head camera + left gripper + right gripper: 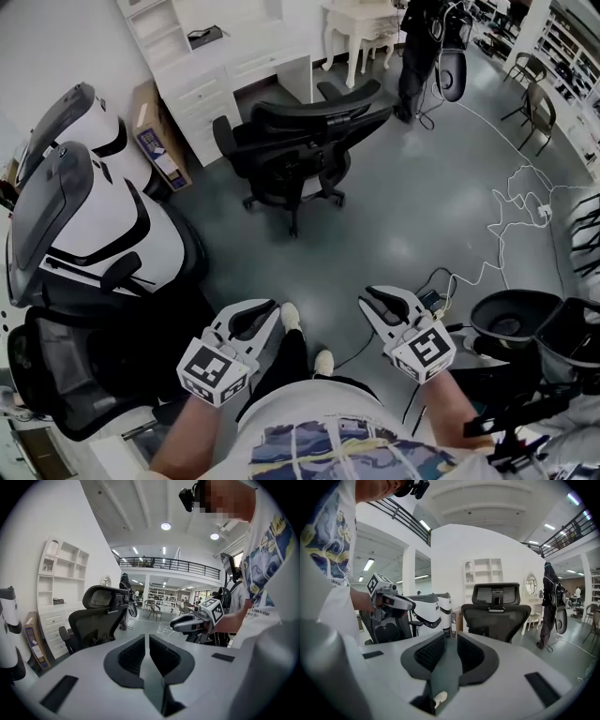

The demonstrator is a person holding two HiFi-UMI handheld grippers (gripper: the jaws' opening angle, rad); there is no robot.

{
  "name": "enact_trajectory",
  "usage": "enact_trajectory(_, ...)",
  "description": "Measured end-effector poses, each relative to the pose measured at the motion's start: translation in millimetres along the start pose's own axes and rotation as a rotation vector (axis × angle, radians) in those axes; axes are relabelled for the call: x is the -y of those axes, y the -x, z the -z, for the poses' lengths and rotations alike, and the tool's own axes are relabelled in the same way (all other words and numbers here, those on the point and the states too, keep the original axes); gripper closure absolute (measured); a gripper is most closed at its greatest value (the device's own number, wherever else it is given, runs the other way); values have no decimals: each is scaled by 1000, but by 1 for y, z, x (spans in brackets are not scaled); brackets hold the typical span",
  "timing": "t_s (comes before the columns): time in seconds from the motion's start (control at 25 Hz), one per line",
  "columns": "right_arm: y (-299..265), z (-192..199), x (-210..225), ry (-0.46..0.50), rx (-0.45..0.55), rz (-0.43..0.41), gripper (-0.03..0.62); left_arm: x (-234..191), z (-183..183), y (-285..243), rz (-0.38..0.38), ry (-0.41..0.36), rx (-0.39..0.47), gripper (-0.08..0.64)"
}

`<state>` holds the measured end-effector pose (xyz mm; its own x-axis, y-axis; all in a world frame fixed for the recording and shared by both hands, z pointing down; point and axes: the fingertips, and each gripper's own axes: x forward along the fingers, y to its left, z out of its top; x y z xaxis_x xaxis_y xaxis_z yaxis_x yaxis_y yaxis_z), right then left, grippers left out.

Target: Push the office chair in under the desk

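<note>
The black office chair [295,150] stands on the grey floor, pulled out from the white desk [248,56] at the back, with its backrest toward me. It shows in the left gripper view [96,620] and the right gripper view [497,611], well beyond both sets of jaws. My left gripper [258,319] [146,637] is held low in front of me, shut and empty. Beside it my right gripper [380,302] [451,637] has a narrow gap between its pads and nothing in it. Neither touches the chair.
Large white-and-black pod chairs [84,216] and a black mesh chair [75,375] crowd the left. A cardboard box [155,141] leans by the desk drawers. Cables [511,206] trail across the floor at right, near black equipment [511,319]. A person [417,47] stands at the back.
</note>
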<state>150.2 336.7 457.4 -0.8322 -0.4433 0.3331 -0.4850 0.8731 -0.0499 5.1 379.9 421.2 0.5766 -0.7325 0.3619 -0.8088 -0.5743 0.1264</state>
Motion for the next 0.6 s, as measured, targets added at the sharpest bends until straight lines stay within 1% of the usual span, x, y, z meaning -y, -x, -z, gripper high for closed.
enact_trajectory(0.04,-5,0,7,0,-4,8,474,-8,-2,-4,-4,-8,-1,543)
enact_trajectory(0.08,-10,0,15,2,-9,16,459,-17,-3,-9,-8,-16,-1,540)
enact_trajectory(0.16,-21,-1,30,8,-24,34,459,-37,-7,-21,-6,-26,0,512)
enact_trajectory(0.32,-45,-8,66,36,-65,74,439,-80,-21,-46,9,-41,10,469)
enact_trajectory(0.36,-51,-11,77,48,-76,85,425,-92,-27,-52,9,-48,14,457)
enact_trajectory(0.6,-82,-29,147,101,-141,179,397,-158,-53,-83,-2,-107,12,393)
